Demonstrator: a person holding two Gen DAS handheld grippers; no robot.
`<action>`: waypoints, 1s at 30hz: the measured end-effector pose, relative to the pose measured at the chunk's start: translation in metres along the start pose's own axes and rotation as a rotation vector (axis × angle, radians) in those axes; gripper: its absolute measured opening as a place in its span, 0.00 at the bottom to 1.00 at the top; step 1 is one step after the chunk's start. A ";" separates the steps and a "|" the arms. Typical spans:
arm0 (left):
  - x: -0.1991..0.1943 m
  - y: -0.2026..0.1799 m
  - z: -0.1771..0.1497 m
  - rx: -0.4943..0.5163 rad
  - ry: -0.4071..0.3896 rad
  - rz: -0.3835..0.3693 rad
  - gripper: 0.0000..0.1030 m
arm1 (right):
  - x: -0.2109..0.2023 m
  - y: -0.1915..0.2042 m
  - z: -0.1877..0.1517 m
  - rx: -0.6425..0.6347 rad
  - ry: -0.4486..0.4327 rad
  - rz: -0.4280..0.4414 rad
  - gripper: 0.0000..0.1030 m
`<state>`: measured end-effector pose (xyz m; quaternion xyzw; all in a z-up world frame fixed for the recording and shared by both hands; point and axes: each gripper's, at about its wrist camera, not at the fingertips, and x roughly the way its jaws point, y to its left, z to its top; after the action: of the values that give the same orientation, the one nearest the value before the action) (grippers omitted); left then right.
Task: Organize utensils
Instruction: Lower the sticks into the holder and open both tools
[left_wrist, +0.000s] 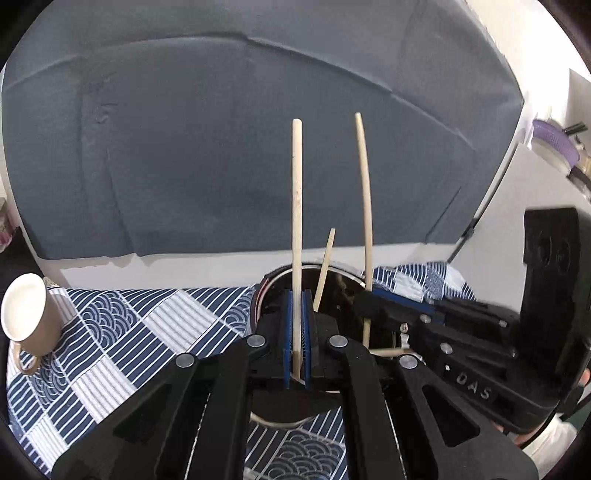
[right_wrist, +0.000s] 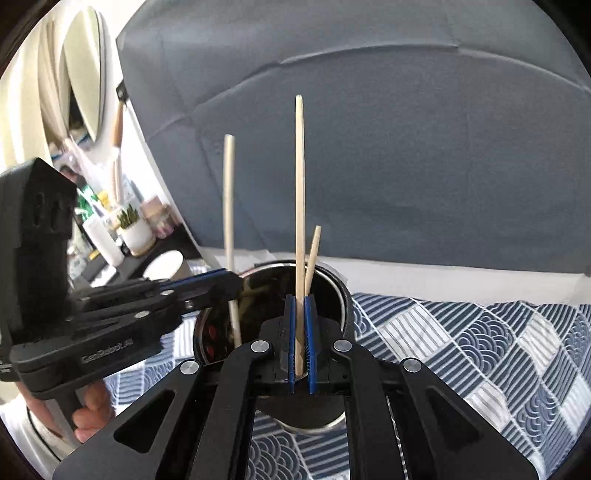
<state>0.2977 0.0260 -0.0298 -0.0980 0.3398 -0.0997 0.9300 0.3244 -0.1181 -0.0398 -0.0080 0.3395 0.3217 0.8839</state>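
A shiny metal utensil cup (left_wrist: 267, 291) (right_wrist: 338, 291) stands on the patterned cloth. My left gripper (left_wrist: 296, 295) is shut on an upright wooden chopstick (left_wrist: 296, 206) whose lower end is in the cup; it also shows in the right wrist view (right_wrist: 229, 206). My right gripper (right_wrist: 300, 301) is shut on a second upright chopstick (right_wrist: 300, 192), seen in the left wrist view (left_wrist: 365, 206), also over the cup. A third, shorter chopstick (left_wrist: 325, 266) (right_wrist: 312, 254) leans inside the cup. Each gripper shows in the other's view, left (right_wrist: 236, 286) and right (left_wrist: 360, 304).
A beige mug (left_wrist: 27, 314) lies tipped on the blue-and-white patterned cloth (left_wrist: 147, 325) at the left. A grey fabric backdrop (left_wrist: 221, 147) rises behind. Shelves with plates, a plant pot (right_wrist: 135, 232) and bottles stand at the far left of the right wrist view.
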 end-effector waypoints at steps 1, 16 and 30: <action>0.000 -0.001 -0.001 0.008 0.012 0.005 0.05 | 0.000 0.001 0.001 -0.009 0.009 -0.011 0.05; -0.008 0.002 -0.002 -0.021 0.062 -0.004 0.05 | -0.008 0.007 0.006 -0.107 0.162 -0.074 0.05; -0.033 0.013 -0.005 -0.021 0.054 0.027 0.39 | -0.015 0.024 0.008 -0.182 0.190 -0.127 0.19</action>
<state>0.2708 0.0463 -0.0164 -0.1006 0.3673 -0.0859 0.9207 0.3066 -0.1052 -0.0202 -0.1397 0.3899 0.2925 0.8619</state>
